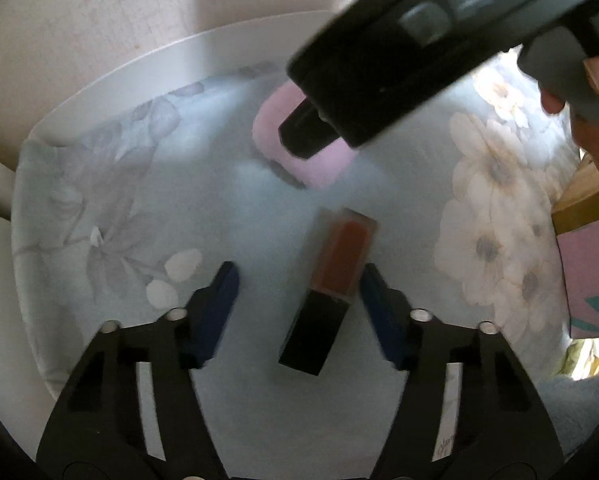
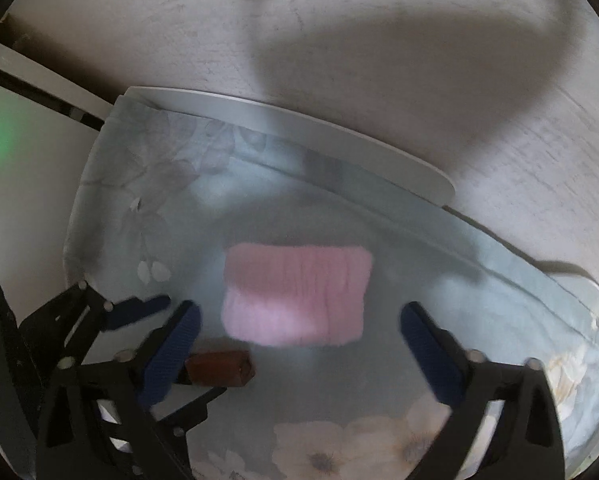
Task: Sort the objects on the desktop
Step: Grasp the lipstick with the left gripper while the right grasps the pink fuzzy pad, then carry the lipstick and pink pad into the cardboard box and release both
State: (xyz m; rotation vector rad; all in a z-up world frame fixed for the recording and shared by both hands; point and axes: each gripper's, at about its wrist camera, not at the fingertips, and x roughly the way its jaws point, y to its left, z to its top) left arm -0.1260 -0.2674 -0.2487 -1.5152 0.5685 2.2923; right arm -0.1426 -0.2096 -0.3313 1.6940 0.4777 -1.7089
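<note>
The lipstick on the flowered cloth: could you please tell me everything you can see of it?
The lipstick is a small square-sided tube with a black cap end and a clear, plastic-looking body showing reddish-brown colour inside. It lies flat on the pale blue flowered cloth, cap end nearest the left wrist camera. It sits between the fingers of the left tongs, close to one finger, but the pads do not press on it. The picture is blurred, so no lettering shows.

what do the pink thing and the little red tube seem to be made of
Pink thing: soft knitted or fleecy fabric, going by its fuzzy matte, ribbed surface, though blur leaves it open. Red tube: probably clear glossy plastic or glass over red contents, with an opaque black cap, likely plastic.
</note>
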